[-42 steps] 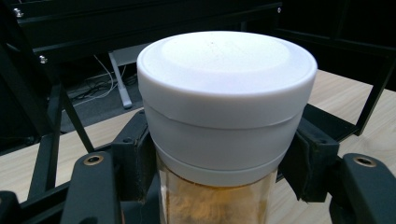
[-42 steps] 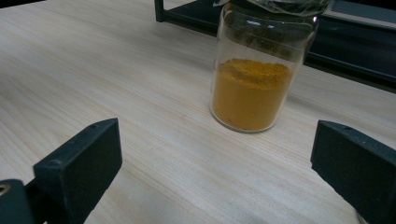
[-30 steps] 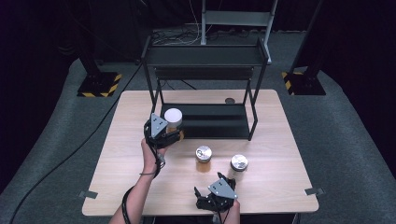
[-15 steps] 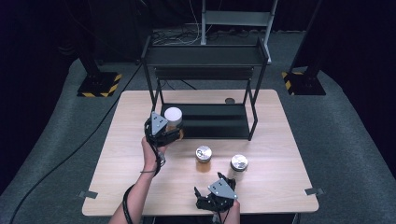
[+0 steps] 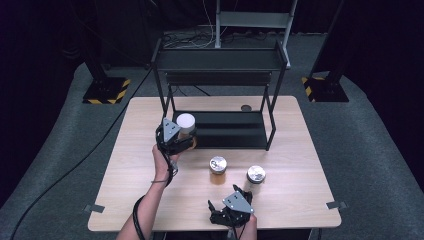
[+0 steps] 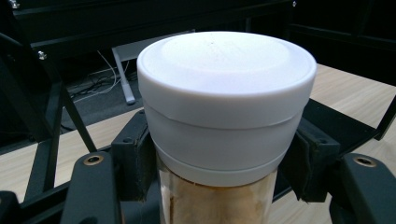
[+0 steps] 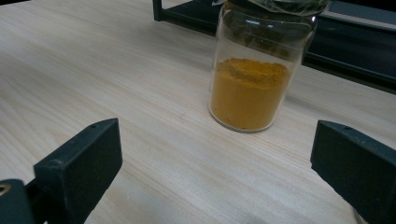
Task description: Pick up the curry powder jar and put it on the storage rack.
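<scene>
In the left gripper view the white-lidded jar (image 6: 224, 121) is cut off at the bottom edge, so how full it is stays unseen; only a strip of glass with tan, grainy powder shows under the lid. The lid is broad, smooth and matte white, with a stepped rim, and it hides the jar's neck. The left tongs (image 6: 219, 172) are clamped on the jar just below the lid, a black pad pressed to each side.

From the high view the left tongs (image 5: 175, 137) hold this jar (image 5: 185, 122) upright above the counter (image 5: 150, 200), at the near left corner of the black rack (image 5: 220, 100), close to its low shelf; whether the jar touches the shelf cannot be told. The jar's body is hidden there by the tongs and the hand.

The right tongs (image 5: 231, 210) rest at the near edge of the counter, jaws wide apart with nothing between them. In the right gripper view they (image 7: 215, 163) face a glass jar (image 7: 254, 79) of orange-yellow powder, about half full, whose top is cut off by the frame. In the high view that jar (image 5: 218, 169) stands mid-counter with a shiny lid, and a second shiny-lidded jar (image 5: 255, 177) stands just to its right; what the second holds is too small to read. A small round thing (image 5: 245, 108) at the far side, behind the rack, is unclear.
</scene>
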A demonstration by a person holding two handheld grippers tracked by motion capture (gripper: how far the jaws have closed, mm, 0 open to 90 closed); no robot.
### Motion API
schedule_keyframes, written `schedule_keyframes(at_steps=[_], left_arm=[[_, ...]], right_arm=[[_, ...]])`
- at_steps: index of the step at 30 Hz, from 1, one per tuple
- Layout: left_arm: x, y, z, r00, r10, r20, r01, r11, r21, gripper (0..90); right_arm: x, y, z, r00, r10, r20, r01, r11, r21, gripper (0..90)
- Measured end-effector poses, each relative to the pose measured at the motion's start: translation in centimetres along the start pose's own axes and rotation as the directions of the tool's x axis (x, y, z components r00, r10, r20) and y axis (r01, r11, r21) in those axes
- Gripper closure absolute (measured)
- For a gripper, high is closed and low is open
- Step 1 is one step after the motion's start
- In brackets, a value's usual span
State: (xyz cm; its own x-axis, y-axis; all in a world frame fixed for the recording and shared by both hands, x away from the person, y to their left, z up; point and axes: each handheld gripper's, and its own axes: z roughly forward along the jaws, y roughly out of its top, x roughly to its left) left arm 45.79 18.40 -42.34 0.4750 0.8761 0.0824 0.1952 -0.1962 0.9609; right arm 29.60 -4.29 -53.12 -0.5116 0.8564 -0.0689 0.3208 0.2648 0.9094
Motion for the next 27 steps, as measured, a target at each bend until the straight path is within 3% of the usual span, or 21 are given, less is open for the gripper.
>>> schedule_keyframes(at_steps=[27], left_arm=[[0.7,-0.7,1.6,0.9994,-0.032,-0.010,0.032,0.9993,0.021,35.2]], right_arm=[[0.0,0.0,0.0,1.0000,-0.002,-0.004,0.002,1.000,0.000,1.6]])
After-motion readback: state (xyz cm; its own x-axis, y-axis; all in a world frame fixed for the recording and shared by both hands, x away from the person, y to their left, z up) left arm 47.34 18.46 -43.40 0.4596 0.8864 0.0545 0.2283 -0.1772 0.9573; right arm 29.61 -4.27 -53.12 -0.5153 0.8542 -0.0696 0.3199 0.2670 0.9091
